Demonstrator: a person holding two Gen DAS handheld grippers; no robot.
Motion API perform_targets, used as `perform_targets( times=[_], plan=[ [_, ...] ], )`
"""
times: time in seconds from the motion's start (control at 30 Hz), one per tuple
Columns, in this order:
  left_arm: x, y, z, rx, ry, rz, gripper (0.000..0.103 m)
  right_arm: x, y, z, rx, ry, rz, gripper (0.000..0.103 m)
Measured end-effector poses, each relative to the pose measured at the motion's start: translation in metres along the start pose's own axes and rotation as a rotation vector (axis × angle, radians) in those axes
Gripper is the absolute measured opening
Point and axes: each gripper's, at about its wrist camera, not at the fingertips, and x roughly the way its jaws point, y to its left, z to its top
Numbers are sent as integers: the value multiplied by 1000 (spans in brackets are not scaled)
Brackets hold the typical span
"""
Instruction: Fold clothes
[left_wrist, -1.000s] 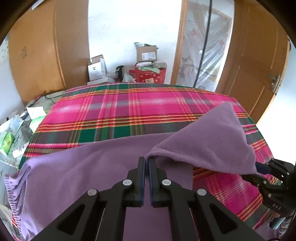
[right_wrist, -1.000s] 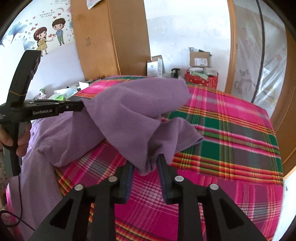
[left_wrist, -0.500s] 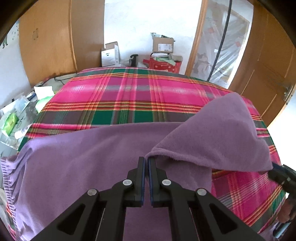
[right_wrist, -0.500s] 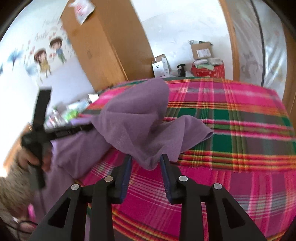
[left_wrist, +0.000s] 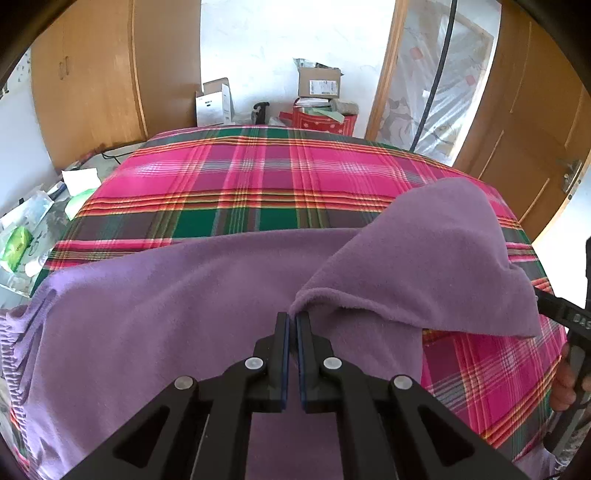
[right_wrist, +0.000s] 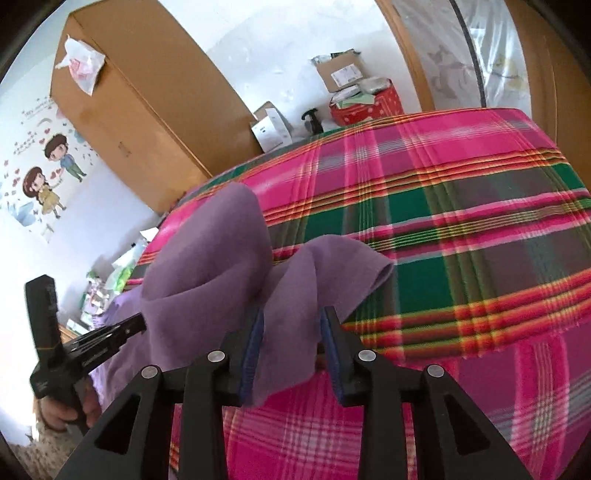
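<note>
Fold in progress, not finished. My left claw (left_wrist: 291, 321) is clenched on the cloth (left_wrist: 184, 314) edge; my right claw (right_wrist: 291, 332) grips a bunched corner. Most lies flat on the bed (left_wrist: 240, 184).

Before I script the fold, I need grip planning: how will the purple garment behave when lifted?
Likely floppy: the purple garment sags between the left gripper and right gripper. Its fleecy nap probably grips well. It seems light, draping softly over the plaid cover.
</note>
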Motion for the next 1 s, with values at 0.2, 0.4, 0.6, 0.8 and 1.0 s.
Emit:
perform_targets(
  times=[0.2,0.4,0.6,0.8,1.0],
  plan=[
    [-4,-10,0,11,5,-17,4,3,6,-3,-46,12,-81,12],
    [-11,-26,0,39,-10,-32,4,-24,8,-3,-98,-71,-112,7],
    [-14,-52,2,92,-15,-42,4,-56,-8,-2,-95,-137,-196,7],
    [-12,-79,-3,148,-6,-75,4,-80,-37,-3,-46,-176,-279,7],
    [-12,-106,-11,216,2,-115,4,-104,-59,-5,-24,-224,-350,6]
  ],
)
